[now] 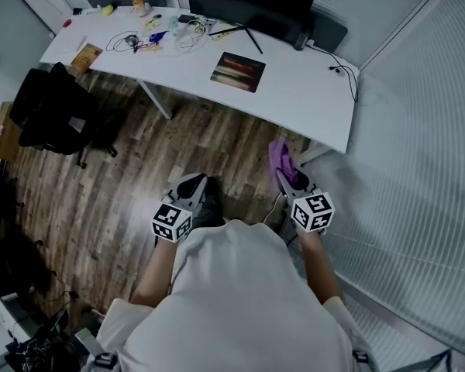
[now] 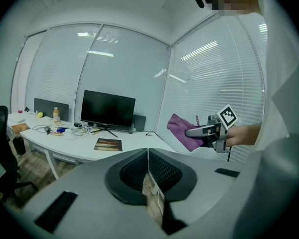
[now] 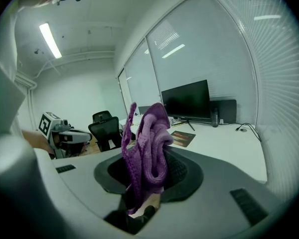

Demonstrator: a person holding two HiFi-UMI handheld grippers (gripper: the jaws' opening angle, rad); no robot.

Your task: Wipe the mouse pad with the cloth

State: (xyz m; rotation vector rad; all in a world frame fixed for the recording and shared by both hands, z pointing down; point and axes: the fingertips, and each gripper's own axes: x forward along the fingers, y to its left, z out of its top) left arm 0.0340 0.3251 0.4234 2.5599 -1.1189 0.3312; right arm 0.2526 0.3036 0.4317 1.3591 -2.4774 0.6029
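Cloth (image 3: 148, 143), purple and bunched in loose folds, is pinched between the jaws of the right tool (image 1: 288, 180), which clamp its lower part while the rest flops free above them. Beside it, the left tool (image 2: 148, 158) has its jaws pressed together with nothing between them. Both are held close in front of the person's body, over the wooden floor (image 1: 124, 184) and well apart from the white surface (image 1: 310, 103). On that surface the mouse pad (image 1: 238, 72), a dark rectangle with reddish streaks, lies flat between the near and far edges, toward the right end. The monitor (image 1: 252, 2) stands near its far side, and cables and small clutter (image 1: 151, 37) are spread toward the left end. The step in hand looks like carrying the cloth over, with no wiping begun. The next move calls for closing on the near edge, lowering the loose folds onto the pad and pressing lightly so it does not slide. The empty left tool could pin a corner.
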